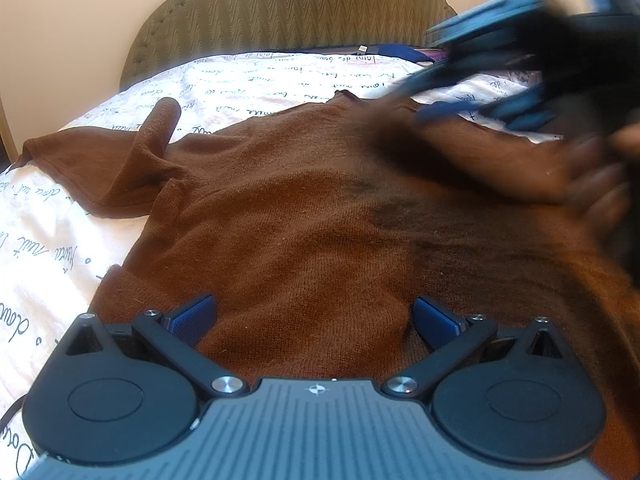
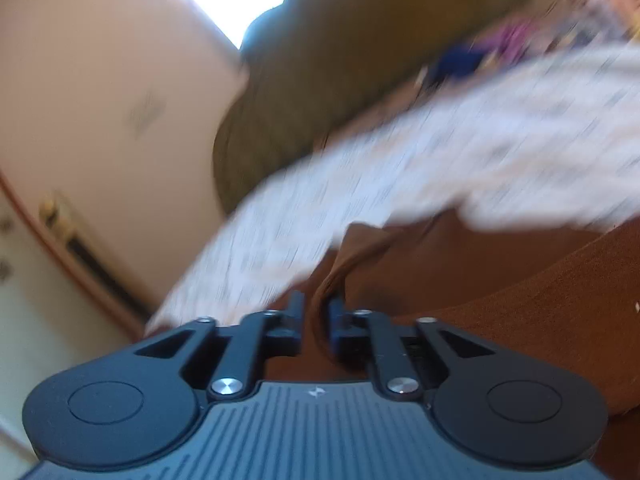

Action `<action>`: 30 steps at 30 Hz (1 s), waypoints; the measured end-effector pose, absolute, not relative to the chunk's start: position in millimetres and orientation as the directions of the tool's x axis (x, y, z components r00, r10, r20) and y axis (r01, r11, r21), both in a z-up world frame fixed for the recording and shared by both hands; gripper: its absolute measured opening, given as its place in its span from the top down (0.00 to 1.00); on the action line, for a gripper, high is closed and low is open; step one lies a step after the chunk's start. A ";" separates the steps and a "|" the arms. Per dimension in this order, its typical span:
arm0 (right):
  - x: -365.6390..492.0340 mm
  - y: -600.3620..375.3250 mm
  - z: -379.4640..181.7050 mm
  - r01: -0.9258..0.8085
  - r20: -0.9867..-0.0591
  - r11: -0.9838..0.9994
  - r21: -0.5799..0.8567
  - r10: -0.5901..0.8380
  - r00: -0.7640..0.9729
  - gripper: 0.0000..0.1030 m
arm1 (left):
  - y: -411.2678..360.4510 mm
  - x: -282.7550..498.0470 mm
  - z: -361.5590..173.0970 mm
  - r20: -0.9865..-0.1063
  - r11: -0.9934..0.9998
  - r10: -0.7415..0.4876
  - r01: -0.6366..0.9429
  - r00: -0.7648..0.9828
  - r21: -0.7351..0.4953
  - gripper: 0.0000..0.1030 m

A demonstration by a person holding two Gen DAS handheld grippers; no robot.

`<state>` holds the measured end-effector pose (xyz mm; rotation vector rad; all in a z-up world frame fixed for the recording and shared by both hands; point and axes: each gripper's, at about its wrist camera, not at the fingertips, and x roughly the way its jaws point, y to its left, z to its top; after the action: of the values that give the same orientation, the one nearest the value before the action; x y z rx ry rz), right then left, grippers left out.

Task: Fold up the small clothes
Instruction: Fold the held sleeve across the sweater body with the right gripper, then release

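Note:
A brown knit sweater [image 1: 300, 208] lies spread on the bed, its left sleeve [image 1: 156, 128] bunched and folded upward. My left gripper [image 1: 314, 308] rests open at the near hem, the knit lying between its wide blue pads [image 1: 192, 320]. My right gripper [image 1: 416, 100] is a dark blur over the sweater's far right shoulder, with a person's hand [image 1: 600, 192] on it. In the right wrist view the right gripper [image 2: 318, 308] has narrow jaws with a raised fold of the sweater [image 2: 500, 300] standing between them, nearer the right finger and not clearly pinched.
The bed has a white duvet [image 1: 260, 76] printed with script and an olive padded headboard [image 1: 288, 8]. Blue and purple items [image 1: 400, 50] lie by the headboard. A pale wall with a baseboard [image 2: 92, 256] shows left of the bed.

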<state>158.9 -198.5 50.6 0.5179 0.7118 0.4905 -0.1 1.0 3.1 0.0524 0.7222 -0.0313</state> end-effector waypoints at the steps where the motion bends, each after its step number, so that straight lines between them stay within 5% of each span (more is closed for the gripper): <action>1: 153.9 -184.6 45.3 -0.242 -0.496 0.778 0.579 0.573 0.652 0.70 | 2.3 -1.3 3.3 -0.661 0.998 -0.014 0.048 0.750 0.034 0.00; 4: 131.0 -187.5 44.0 -0.273 -0.453 0.767 0.580 0.583 0.675 0.67 | 4.1 -2.0 3.4 -0.659 0.998 -0.020 0.050 0.752 0.027 0.00; 6: 108.9 -210.4 46.6 -0.249 -0.424 0.770 0.587 0.554 0.716 0.27 | 3.8 -2.0 3.4 -0.659 0.998 -0.020 0.050 0.751 0.025 0.00; 8: 86.6 -240.0 45.7 -0.223 -0.379 0.783 0.581 0.503 0.777 0.15 | 3.5 -1.5 3.4 -0.661 0.998 -0.019 0.049 0.750 0.027 0.00; 16: 47.7 -315.0 4.9 -0.068 -0.358 0.740 0.669 0.401 0.843 0.15 | 12.0 1.5 10.6 -0.678 0.998 -0.065 0.050 0.732 -0.041 0.00; 23: 49.3 -306.1 4.2 -0.102 -0.377 0.767 0.634 0.421 0.825 0.15 | 54.5 68.2 43.0 -0.629 0.839 -0.302 -0.114 0.716 -0.533 0.02; 25: 50.6 -308.2 1.2 -0.102 -0.369 0.752 0.651 0.431 0.823 0.15 | 47.8 94.2 45.0 -0.636 0.846 -0.284 -0.124 0.718 -0.518 0.12; 27: 50.9 -310.9 -0.4 -0.102 -0.362 0.740 0.665 0.438 0.823 0.15 | 37.0 115.8 40.0 -0.686 0.868 -0.257 -0.150 0.681 -0.473 0.39; 30: 51.1 -310.9 -0.3 -0.106 -0.357 0.736 0.668 0.442 0.823 0.14 | 21.2 136.6 27.0 -0.730 0.887 -0.261 -0.141 0.632 -0.439 0.48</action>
<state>51.1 -310.9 -0.3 0.6825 0.5296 0.3170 136.6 21.2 27.0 -0.4907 0.8933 -0.0718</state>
